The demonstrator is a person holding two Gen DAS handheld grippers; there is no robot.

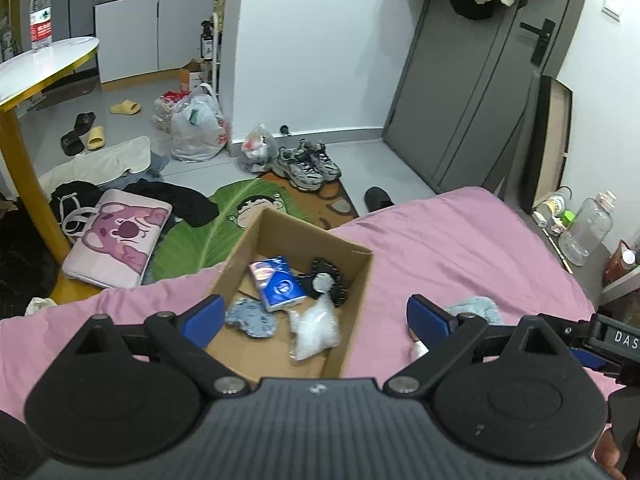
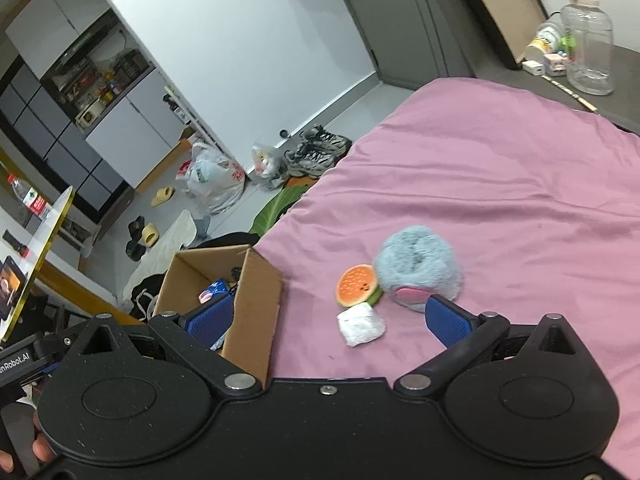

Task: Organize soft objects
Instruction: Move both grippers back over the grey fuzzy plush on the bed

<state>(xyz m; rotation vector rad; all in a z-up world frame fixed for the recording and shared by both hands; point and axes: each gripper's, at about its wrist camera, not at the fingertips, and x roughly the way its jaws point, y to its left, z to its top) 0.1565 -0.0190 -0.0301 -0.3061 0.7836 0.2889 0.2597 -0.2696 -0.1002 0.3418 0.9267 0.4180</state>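
Box: cardboard box [image 1: 352, 280] sits open on the pink bedsheet [image 1: 460, 248] at the bed's edge, left of the loose items.
Box contents: grey fuzzy cloth [image 1: 252, 317] at the left, blue tissue pack [image 1: 276, 282] in the middle, clear plastic bag [image 1: 314, 330] in front, black and grey soft piece [image 1: 326, 280] at the right.
Left gripper: left gripper [image 1: 314, 316] hangs over the box, jaws spread wide, holding nothing.
Burger toy: round orange burger toy [image 2: 357, 290] lies on the sheet right of the box, touching the blue plush.
White wad: crumpled white wad [image 2: 361, 324] lies just in front of the burger toy.
Blue plush: fluffy blue plush [image 2: 420, 266] with a pink patch sits furthest right.
Right gripper: right gripper [image 2: 330, 318] hovers over the sheet near the wad, jaws spread wide, holding nothing.
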